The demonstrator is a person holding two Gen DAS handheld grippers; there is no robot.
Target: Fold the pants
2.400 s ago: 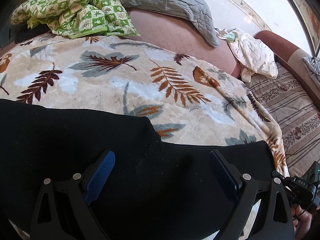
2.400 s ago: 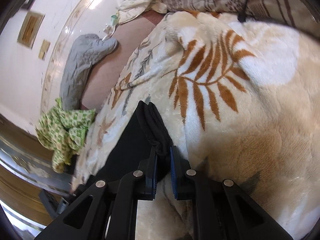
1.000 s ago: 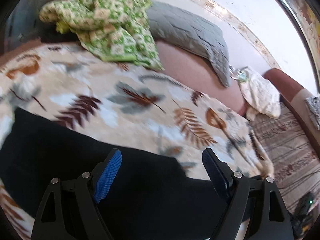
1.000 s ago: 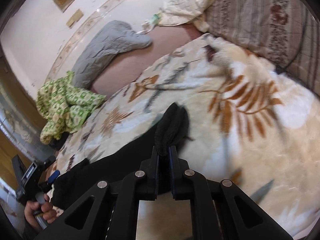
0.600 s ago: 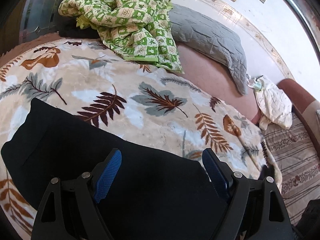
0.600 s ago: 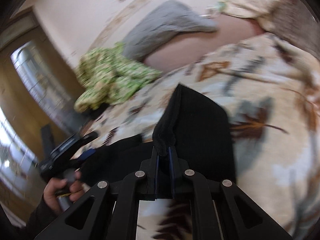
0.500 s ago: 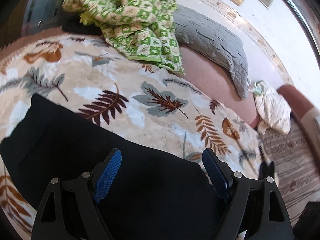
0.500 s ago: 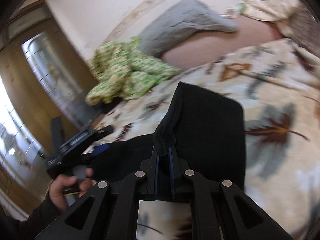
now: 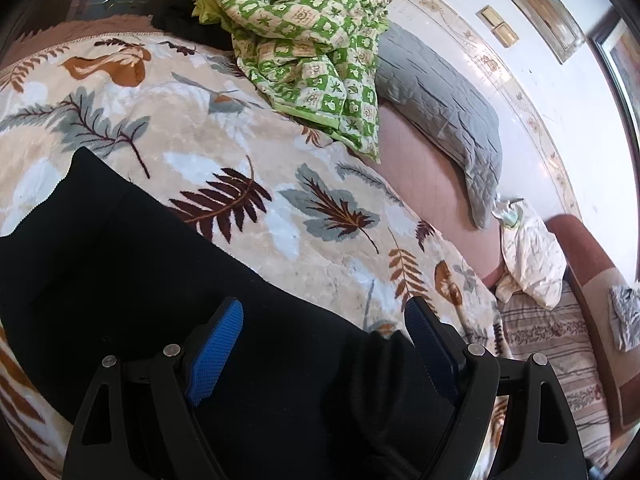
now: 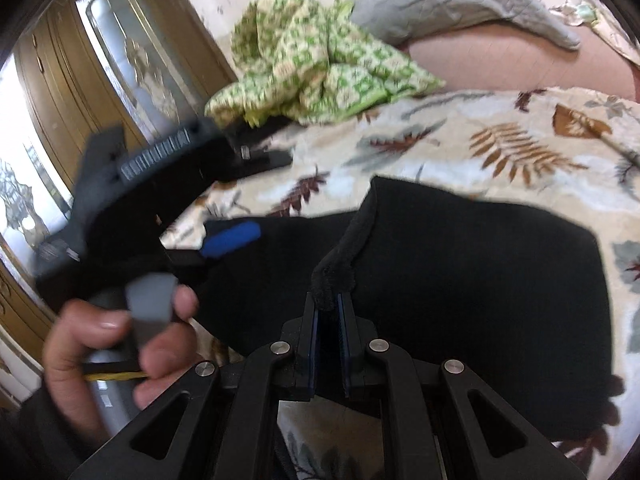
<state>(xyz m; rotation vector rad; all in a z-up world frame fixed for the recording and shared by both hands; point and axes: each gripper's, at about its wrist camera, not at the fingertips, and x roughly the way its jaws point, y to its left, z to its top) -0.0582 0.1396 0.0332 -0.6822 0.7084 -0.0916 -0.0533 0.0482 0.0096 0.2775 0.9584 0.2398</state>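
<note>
Black pants (image 9: 132,272) lie on a leaf-patterned blanket (image 9: 224,136) on the bed. My left gripper (image 9: 320,340) is open, hovering just above the black cloth with its blue pads apart and nothing between them. In the right wrist view my right gripper (image 10: 330,308) is shut on a bunched edge of the pants (image 10: 480,280) and holds it lifted, with the cloth folded over toward the left. The left gripper (image 10: 228,236) and the hand holding it show at the left of that view, blurred.
A green checked quilt (image 9: 304,28) and a grey pillow (image 9: 436,92) lie at the back of the bed. A white crumpled cloth (image 9: 528,260) and a striped cushion (image 9: 548,340) sit at the right. A wooden wardrobe (image 10: 80,92) stands at the left.
My right gripper has swung left across the bed, carrying the pants' end over the rest of the cloth. The left gripper has stayed open and shifted slightly.
</note>
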